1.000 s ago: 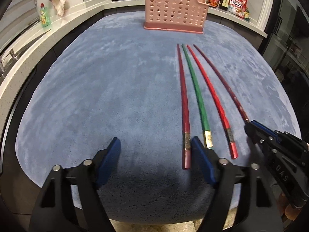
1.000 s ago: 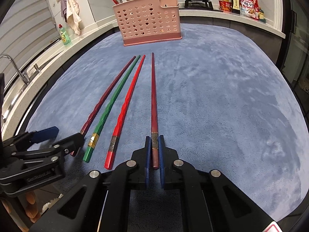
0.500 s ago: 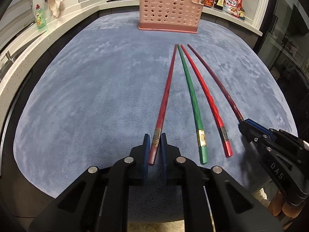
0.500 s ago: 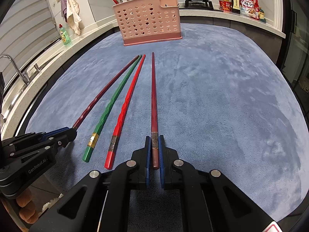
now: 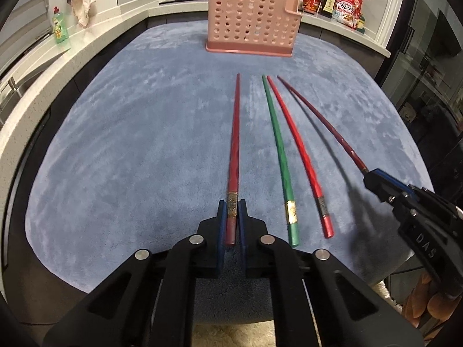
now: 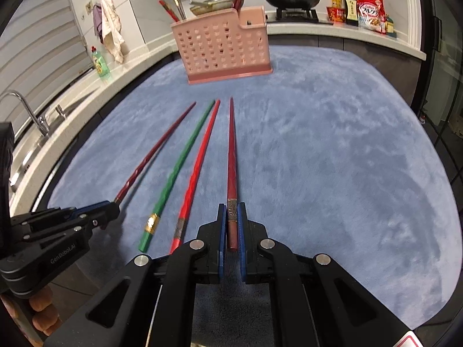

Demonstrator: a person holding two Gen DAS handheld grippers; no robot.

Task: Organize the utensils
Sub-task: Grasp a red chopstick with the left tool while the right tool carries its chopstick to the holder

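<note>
While the left wrist view looks down its own left gripper (image 5: 231,217), the fingers (image 5: 221,225) are clamped on the banded butt of a dark red chopstick (image 5: 234,144) lying over the blue plush bench (image 5: 130,144). A green chopstick (image 5: 279,150) and a bright red chopstick (image 5: 298,150) lie loose toward the bench's right edge.

From the right wrist view, the right gripper (image 6: 232,225) pinches a maroon chopstick (image 6: 231,156). Only here do the faucet (image 6: 29,112) and the chopsticks standing in the perforated pink holder (image 6: 222,52) at the far edge show clearly.

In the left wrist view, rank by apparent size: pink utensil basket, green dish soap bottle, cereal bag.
1. pink utensil basket, clearly largest.
2. cereal bag and green dish soap bottle look about alike; fisheye distortion and differing distance make ranking them unsure.
</note>
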